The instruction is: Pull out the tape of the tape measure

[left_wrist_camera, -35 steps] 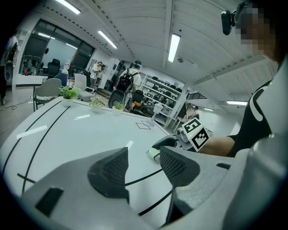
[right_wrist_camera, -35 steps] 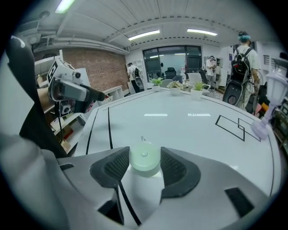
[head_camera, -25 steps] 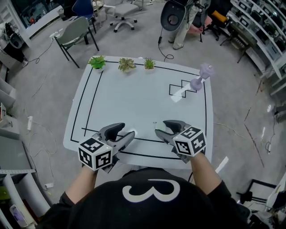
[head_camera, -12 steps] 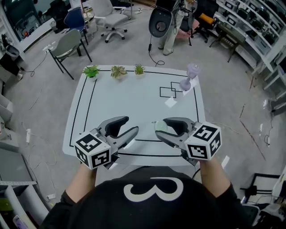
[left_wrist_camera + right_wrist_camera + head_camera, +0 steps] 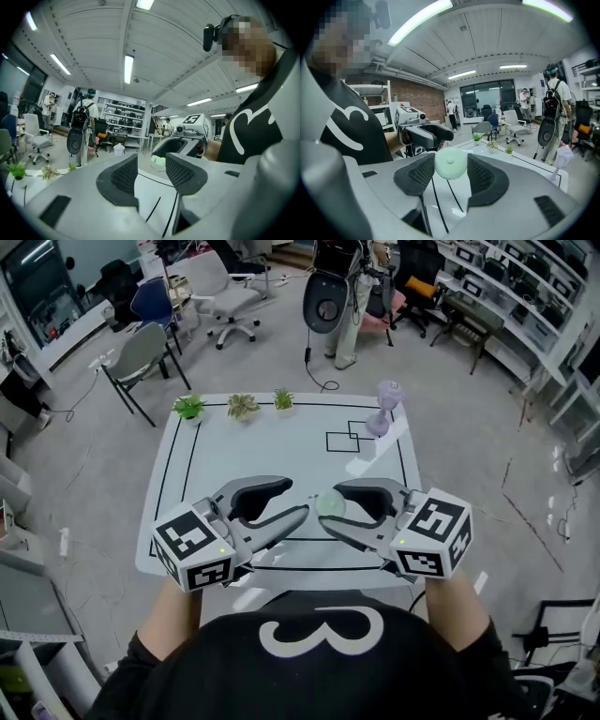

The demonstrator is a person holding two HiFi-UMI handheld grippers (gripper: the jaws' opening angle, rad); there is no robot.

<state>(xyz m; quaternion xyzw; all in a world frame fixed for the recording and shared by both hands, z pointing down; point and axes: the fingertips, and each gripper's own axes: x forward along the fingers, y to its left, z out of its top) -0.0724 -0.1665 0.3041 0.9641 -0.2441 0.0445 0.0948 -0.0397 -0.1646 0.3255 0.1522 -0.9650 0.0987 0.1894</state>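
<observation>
A pale green round tape measure (image 5: 330,505) hangs above the white table (image 5: 281,448), with my right gripper (image 5: 334,509) shut on it. In the right gripper view the disc (image 5: 450,162) sits between both pads, its centre button facing the camera. My left gripper (image 5: 298,504) is just to its left, tips pointing at the disc. Its jaws have just been closing a little, but they stand open with nothing between them. From the left gripper view the tape measure (image 5: 159,161) shows beyond the left gripper (image 5: 152,171), in the right gripper's jaws.
Three small potted plants (image 5: 243,406) line the table's far edge. A purple hourglass-shaped object (image 5: 384,405) stands at the far right corner, beside black taped squares and a white slip (image 5: 359,465). A person (image 5: 352,296) and office chairs (image 5: 141,348) are beyond the table.
Both grippers have risen from the table's near edge toward the camera. The tape measure has come up in the right gripper. The left gripper has rolled and edged closer to the right one.
</observation>
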